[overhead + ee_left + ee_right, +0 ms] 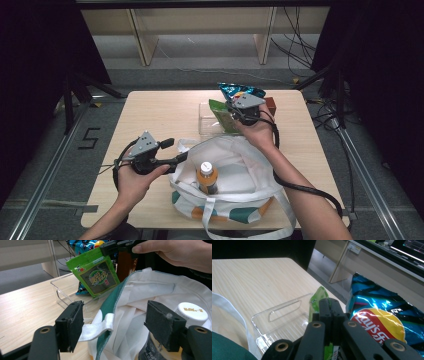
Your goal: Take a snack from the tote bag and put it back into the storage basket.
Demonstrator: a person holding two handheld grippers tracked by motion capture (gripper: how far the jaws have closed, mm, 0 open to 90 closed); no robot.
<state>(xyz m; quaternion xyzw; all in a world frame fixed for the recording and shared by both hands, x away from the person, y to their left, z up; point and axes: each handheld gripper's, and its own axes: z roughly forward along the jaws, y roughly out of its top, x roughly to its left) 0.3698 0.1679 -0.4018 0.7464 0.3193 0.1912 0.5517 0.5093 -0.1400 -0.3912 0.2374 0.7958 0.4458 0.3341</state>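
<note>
Pinching a glossy green foil packet, right gripper jaws clenched; left gripper jaws released around soft canvas bag rim

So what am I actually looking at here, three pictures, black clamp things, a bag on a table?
A person holds a two-jaw tool in each hand. One picture looks down from above; the others come from cameras riding on each tool. The right gripper is shut on a green snack packet, lifted beside a clear plastic tray and a blue chip bag. The left gripper stands open around the rim of a white tote bag, which holds a bottle. All sits on a wooden table.
</note>
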